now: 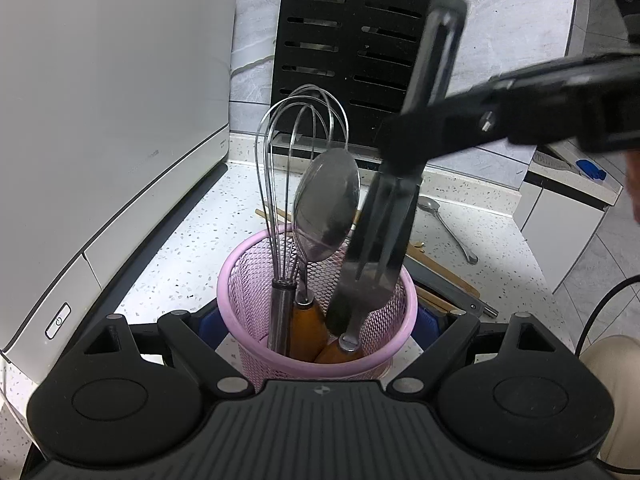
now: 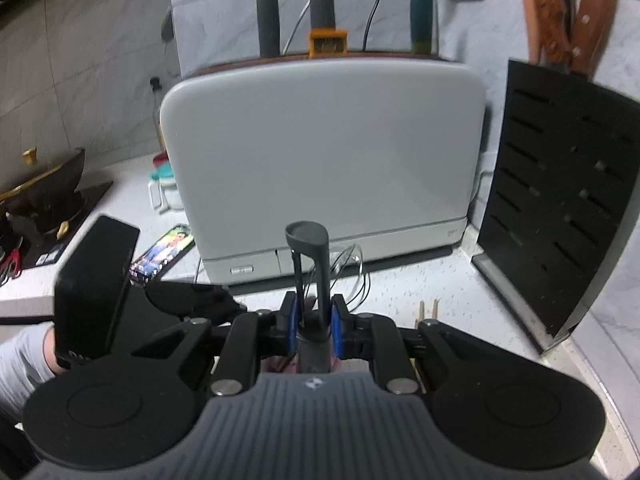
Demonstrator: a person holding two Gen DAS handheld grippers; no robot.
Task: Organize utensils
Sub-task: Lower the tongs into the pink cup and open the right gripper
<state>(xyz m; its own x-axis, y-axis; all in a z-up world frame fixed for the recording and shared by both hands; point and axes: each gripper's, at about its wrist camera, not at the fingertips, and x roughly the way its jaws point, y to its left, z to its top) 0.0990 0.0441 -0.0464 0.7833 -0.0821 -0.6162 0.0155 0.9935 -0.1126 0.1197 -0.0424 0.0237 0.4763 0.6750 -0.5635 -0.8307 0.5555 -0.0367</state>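
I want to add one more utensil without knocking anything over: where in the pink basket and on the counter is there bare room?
The pink mesh basket is crowded: wire whisk, steel spoon and the black-handled tool in the right gripper. Its left part looks emptier. Bare speckled counter lies between the basket and the white appliance; the right holds chopsticks and a loose spoon.

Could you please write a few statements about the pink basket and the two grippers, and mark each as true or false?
1. The right gripper is shut on a grey-handled utensil. True.
2. The pink mesh basket holds no utensils. False: a whisk and a spoon already stand in it.
3. The left gripper holds the basket from both sides. True.
4. A spoon lies on the counter beyond the basket. True.
5. The black slotted knife block lies flat on the counter. False: it stands upright against the wall.
6. The whisk rests with its wire loops down in the basket. False: the loops point up.
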